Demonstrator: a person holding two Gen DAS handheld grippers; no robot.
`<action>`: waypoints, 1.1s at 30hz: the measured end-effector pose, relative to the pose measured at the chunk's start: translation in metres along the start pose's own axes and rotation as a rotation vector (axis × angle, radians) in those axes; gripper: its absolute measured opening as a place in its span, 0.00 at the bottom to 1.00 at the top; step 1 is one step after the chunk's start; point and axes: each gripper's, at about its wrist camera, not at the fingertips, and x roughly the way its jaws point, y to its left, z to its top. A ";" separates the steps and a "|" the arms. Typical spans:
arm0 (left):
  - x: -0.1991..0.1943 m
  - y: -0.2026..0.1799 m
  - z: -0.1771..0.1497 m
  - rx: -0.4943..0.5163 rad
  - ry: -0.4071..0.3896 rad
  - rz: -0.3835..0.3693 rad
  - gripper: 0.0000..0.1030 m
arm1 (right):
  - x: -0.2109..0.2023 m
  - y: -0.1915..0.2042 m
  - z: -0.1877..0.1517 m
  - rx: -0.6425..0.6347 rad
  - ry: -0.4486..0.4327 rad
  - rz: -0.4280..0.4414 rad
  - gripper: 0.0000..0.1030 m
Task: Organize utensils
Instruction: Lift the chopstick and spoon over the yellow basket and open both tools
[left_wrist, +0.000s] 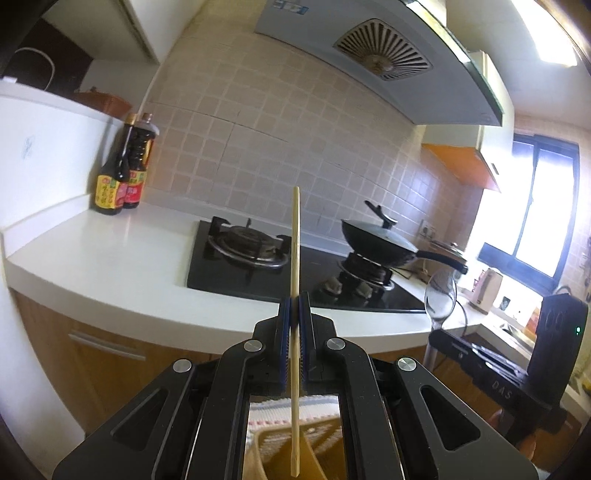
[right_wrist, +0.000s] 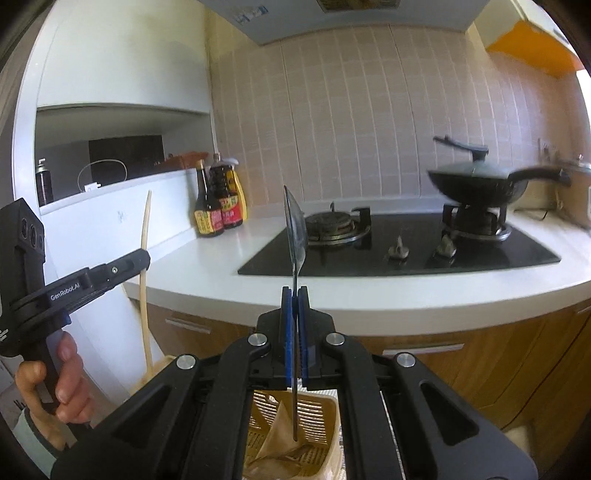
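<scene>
In the left wrist view my left gripper (left_wrist: 294, 308) is shut on a pale wooden chopstick (left_wrist: 295, 236) that stands upright, its lower end over a tan slotted utensil basket (left_wrist: 266, 443). To the right, a metal spoon (left_wrist: 440, 291) rises from my right gripper (left_wrist: 436, 334). In the right wrist view my right gripper (right_wrist: 294, 295) is shut on that spoon (right_wrist: 295, 229), seen edge-on with the bowl up and the handle hanging over the basket (right_wrist: 321, 406). At the left a hand (right_wrist: 62, 380) holds my left gripper (right_wrist: 144, 259) with the chopstick (right_wrist: 144, 229).
A white counter (right_wrist: 207, 273) carries a black gas hob (right_wrist: 406, 254) with a lidded black wok (right_wrist: 476, 184) on the right burner. Two dark sauce bottles (right_wrist: 218, 206) stand by the left wall. Wooden cabinet doors (right_wrist: 461, 358) are below, a range hood (left_wrist: 380, 48) above.
</scene>
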 end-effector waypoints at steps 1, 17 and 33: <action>0.002 0.001 -0.003 0.004 -0.005 0.004 0.02 | 0.004 -0.002 -0.003 0.001 0.003 0.004 0.02; 0.000 -0.001 -0.047 0.062 0.009 -0.044 0.07 | -0.003 -0.007 -0.036 -0.051 0.025 0.055 0.03; -0.082 -0.019 -0.048 0.050 0.074 -0.087 0.45 | -0.082 -0.005 -0.050 0.002 0.097 0.096 0.40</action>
